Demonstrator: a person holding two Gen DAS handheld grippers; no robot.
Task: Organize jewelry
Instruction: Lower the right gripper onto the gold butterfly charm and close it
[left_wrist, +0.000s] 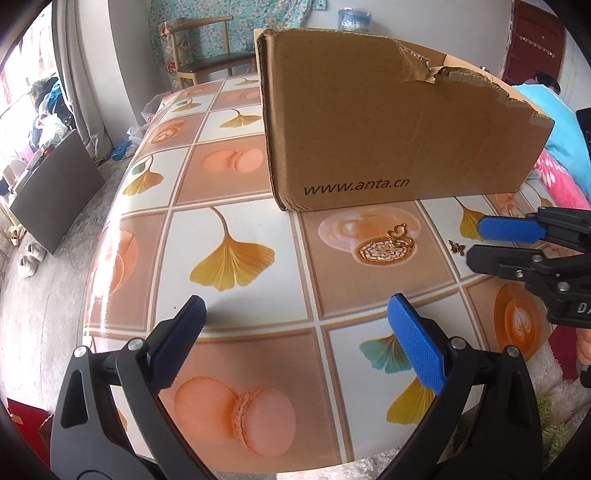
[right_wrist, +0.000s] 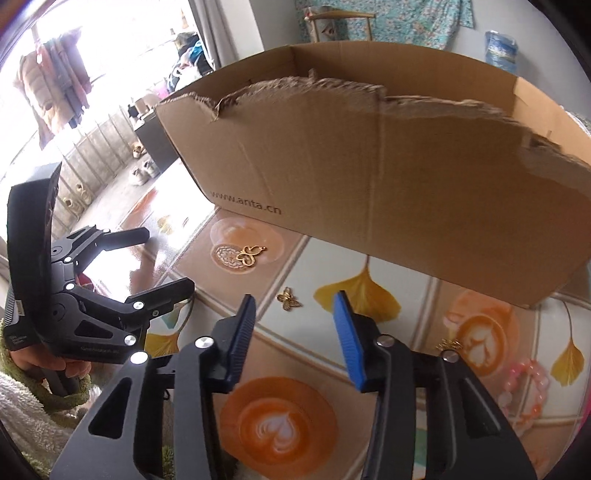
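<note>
A small gold butterfly charm (right_wrist: 289, 299) lies on the patterned tablecloth just ahead of my right gripper (right_wrist: 295, 310), which is open and empty; the charm also shows in the left wrist view (left_wrist: 457, 247). A gold swan-shaped pendant (right_wrist: 250, 254) lies farther on, near the cardboard box (right_wrist: 369, 177); it also shows in the left wrist view (left_wrist: 399, 233). My left gripper (left_wrist: 295, 321) is open and empty over the table (left_wrist: 258, 314), well left of the jewelry. A pink chain bracelet (right_wrist: 524, 384) and another gold piece (right_wrist: 448, 345) lie at the right.
The open torn cardboard box (left_wrist: 388, 122) stands at the back of the table. The right gripper (left_wrist: 476, 240) shows at the right edge of the left wrist view, the left gripper (right_wrist: 162, 258) at the left of the right wrist view. A chair (left_wrist: 207, 48) stands behind.
</note>
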